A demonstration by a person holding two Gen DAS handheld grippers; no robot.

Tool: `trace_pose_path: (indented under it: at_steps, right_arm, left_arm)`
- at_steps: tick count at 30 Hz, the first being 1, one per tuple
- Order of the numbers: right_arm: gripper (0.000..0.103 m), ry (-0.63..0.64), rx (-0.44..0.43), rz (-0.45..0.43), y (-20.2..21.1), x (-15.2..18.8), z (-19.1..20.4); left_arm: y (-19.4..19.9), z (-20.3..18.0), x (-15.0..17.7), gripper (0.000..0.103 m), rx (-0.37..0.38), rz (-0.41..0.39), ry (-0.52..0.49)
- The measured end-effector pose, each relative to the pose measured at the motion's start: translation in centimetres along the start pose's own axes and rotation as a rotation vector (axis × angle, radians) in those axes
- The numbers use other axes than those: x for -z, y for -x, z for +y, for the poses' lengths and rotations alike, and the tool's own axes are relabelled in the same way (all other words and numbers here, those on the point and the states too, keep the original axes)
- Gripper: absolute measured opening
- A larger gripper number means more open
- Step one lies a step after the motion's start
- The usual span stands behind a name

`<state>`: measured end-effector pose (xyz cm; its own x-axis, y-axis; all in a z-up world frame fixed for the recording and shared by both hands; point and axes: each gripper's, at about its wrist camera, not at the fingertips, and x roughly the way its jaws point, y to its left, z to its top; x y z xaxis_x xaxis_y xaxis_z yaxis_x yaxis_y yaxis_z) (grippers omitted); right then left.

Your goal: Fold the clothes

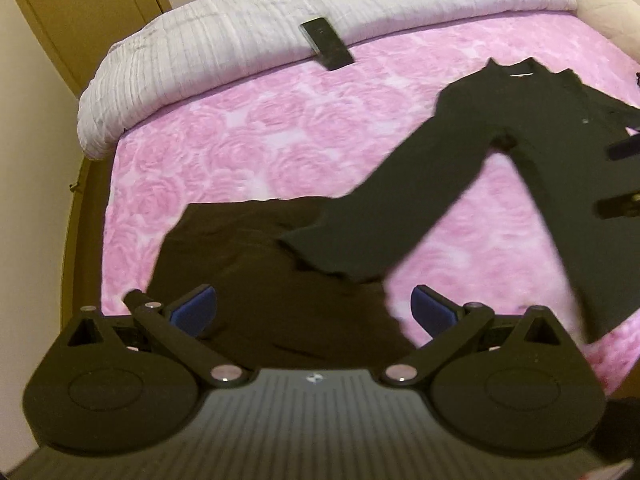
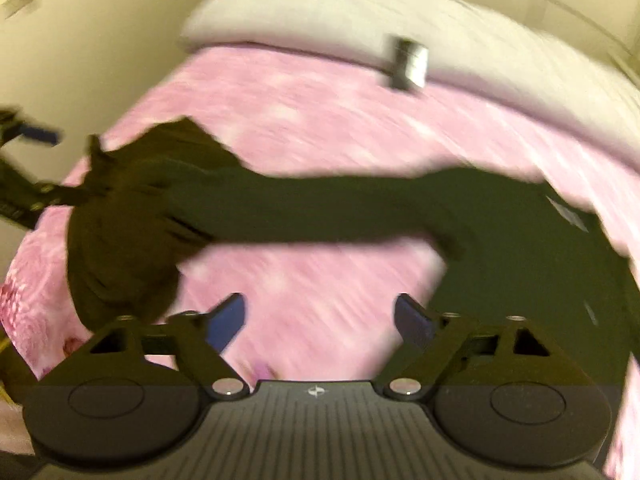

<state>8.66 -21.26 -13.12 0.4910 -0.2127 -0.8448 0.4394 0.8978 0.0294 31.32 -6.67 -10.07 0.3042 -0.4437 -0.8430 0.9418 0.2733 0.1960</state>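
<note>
Dark garment (image 1: 520, 128) is lying spread on the pink bed (image 1: 240, 140), its sleeve running toward the left gripper (image 1: 312, 312), which is hovering nearer, while the right gripper (image 2: 320, 320) is hanging beside the body; both jaws standing apart, empty.

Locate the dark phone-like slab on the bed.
In the left wrist view the dark slab lies at the far side of the bed, straddling the edge where the grey quilt meets the pink blanket, beyond the black garment.

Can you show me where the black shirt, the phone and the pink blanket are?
black shirt (image 1: 532, 120): left wrist view, on its chest.
phone (image 1: 326, 46): left wrist view, on its dark screen.
pink blanket (image 1: 248, 132): left wrist view, on a bare rose-patterned patch.
</note>
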Motion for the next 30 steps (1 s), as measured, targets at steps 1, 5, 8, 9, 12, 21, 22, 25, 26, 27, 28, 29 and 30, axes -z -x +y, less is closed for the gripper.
trace_pose_path:
  at_steps: [1,5,8,9,12,21,22,25,26,27,28,29,30]
  right_arm:
    - [0.061,0.052,-0.022,-0.015,-1.8,-1.0,1.7]
    - [0.056,0.244,-0.109,-0.064,-8.7,-4.3,7.9]
    - [0.054,0.357,-0.157,-0.070,-13.2,-5.7,11.6]
    - [0.052,0.390,-0.157,-0.055,-14.6,-5.9,12.5]
    - [0.044,0.469,-0.130,-0.001,-17.8,-6.2,14.4]
    - [0.007,0.385,-0.157,0.000,-16.2,-7.8,13.4]
    - [0.007,0.331,-0.165,-0.011,-15.3,-8.3,12.7]
    - [0.007,0.129,-0.182,-0.067,-12.3,-9.8,9.5]
    - [0.007,0.072,-0.182,-0.091,-11.2,-10.2,8.4]
    - [0.008,0.026,-0.178,-0.120,-10.1,-10.4,7.1]
    - [0.008,-0.020,-0.173,-0.149,-8.9,-10.6,5.8]
    - [0.008,-0.065,-0.169,-0.178,-7.8,-10.8,4.5]
    - [0.008,-0.111,-0.164,-0.207,-6.7,-11.1,3.1]
  left_arm:
    - [-0.8,1.3,0.2,0.102,-0.005,-0.001,0.004]
    - [-3.3,5.3,1.9,0.102,-0.024,0.012,0.055]
    - [-4.8,7.5,3.6,0.102,-0.020,0.042,0.140]
    - [-5.3,8.2,4.1,0.102,-0.019,0.052,0.168]
    - [-6.4,9.6,5.6,0.102,-0.006,0.082,0.230]
    - [-7.0,9.3,5.2,0.102,0.049,0.069,0.240]
    - [-7.1,9.0,4.8,0.102,0.061,0.060,0.235]
    - [-8.2,7.5,3.1,0.102,0.092,0.035,0.185]
    - [-8.7,6.7,2.5,0.102,0.101,0.026,0.159]
    - [-9.3,5.8,1.8,0.102,0.112,0.016,0.129]
    - [-10.0,4.8,1.0,0.102,0.125,0.006,0.103]
    - [-10.6,3.8,0.1,0.102,0.141,-0.003,0.084]
    - [-11.2,2.8,-0.7,0.102,0.156,-0.013,0.064]
